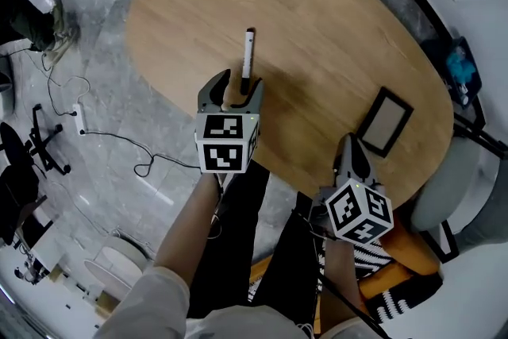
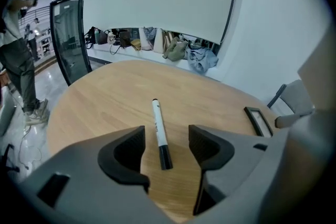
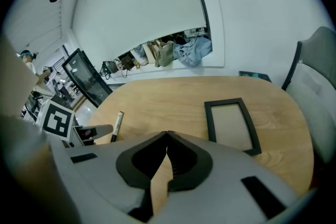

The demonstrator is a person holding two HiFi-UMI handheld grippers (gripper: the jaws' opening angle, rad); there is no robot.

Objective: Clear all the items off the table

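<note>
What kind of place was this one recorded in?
Probably an office or meeting room: a large oval wooden table with a grey chair beside it, a black-framed glass panel like an office partition, and bags heaped in a row beyond the table.

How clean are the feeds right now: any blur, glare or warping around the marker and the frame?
Head view: even light, marker sharp, soft shadow on the table right of the left claw, curved edges. Left gripper view: heavy fisheye, dark corners, marker crisp. Right gripper view: same warping, picture frame clear, no glare.
</note>
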